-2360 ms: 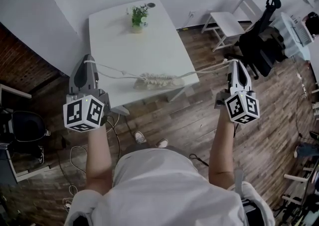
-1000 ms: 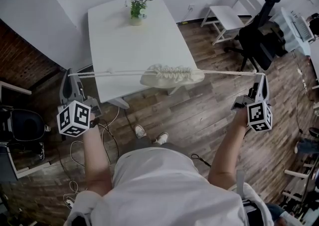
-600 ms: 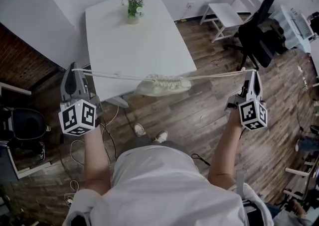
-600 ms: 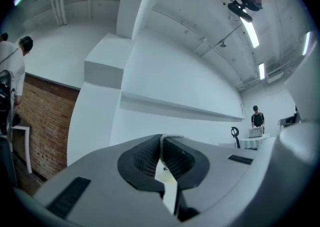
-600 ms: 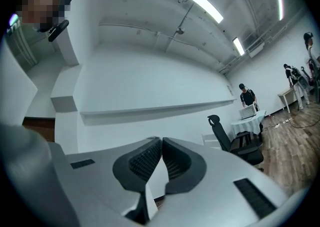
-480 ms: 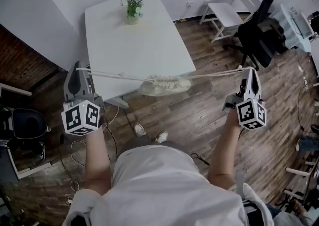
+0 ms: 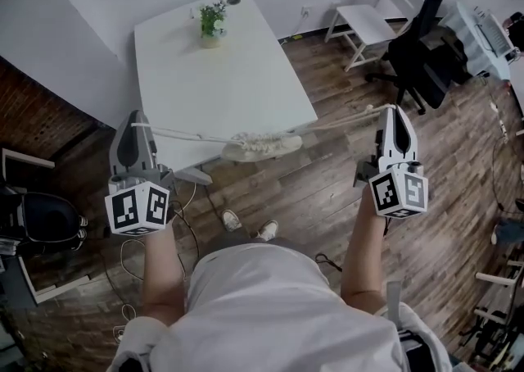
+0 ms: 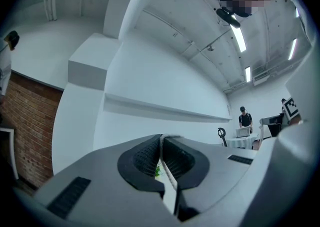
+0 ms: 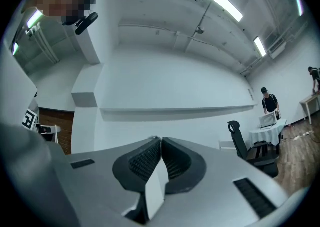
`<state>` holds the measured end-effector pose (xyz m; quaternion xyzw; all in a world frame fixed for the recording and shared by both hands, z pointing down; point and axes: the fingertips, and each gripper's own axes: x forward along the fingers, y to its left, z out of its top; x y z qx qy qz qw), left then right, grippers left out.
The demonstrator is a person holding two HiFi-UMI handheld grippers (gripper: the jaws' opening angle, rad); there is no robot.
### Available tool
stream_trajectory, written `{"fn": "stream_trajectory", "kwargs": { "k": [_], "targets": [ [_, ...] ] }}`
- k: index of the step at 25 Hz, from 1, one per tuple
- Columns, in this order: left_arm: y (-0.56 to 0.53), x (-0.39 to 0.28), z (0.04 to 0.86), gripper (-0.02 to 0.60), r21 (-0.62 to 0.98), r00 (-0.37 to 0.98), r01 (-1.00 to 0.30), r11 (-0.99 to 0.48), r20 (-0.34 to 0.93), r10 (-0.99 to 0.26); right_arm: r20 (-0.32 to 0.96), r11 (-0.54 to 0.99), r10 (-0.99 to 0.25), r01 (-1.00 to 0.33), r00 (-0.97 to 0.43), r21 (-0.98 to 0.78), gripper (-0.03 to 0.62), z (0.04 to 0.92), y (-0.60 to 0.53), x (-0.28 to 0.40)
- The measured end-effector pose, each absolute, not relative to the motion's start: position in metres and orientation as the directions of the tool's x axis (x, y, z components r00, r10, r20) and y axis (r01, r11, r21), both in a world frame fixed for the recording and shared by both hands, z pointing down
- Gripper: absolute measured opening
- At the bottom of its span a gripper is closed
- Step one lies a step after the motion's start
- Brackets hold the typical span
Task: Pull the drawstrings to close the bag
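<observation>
A cream drawstring bag [image 7: 260, 147], its mouth gathered tight, sits at the near edge of the white table [image 7: 213, 75]. One white drawstring [image 7: 184, 134] runs left from it to my left gripper [image 7: 141, 118], which is shut on the string. The other drawstring [image 7: 336, 122] runs right to my right gripper [image 7: 391, 108], also shut on it. Both strings sag a little. In the left gripper view the pads [image 8: 150, 157] pinch a thin white strip. The right gripper view shows the pads [image 9: 145, 163] closed on a white strip too.
A small potted plant [image 7: 211, 22] stands at the table's far end. A white chair [image 7: 368, 26] and a black office chair [image 7: 422, 47] are at the right, over wooden floor. A brick wall [image 7: 41, 108] lies to the left. People stand far off in both gripper views.
Both grippers have come inward and forward towards the table, so the taut strings have slackened. The bag has settled lower at the table's near edge.
</observation>
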<state>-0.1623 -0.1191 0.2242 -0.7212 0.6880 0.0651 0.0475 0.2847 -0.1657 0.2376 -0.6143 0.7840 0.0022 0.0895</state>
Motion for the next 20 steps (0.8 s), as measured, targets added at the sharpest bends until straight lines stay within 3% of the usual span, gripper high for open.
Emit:
{"fn": "stream_trajectory", "kwargs": {
  "k": [20],
  "targets": [
    [-0.124, -0.182, 0.223, 0.017, 0.008, 0.026, -1.000, -0.027, -0.164, -0.986, -0.167, 0.284, -0.946, -0.959, -0.279, -0.005, 0.038, 0.219, -0.175, 0.256]
  ]
}}
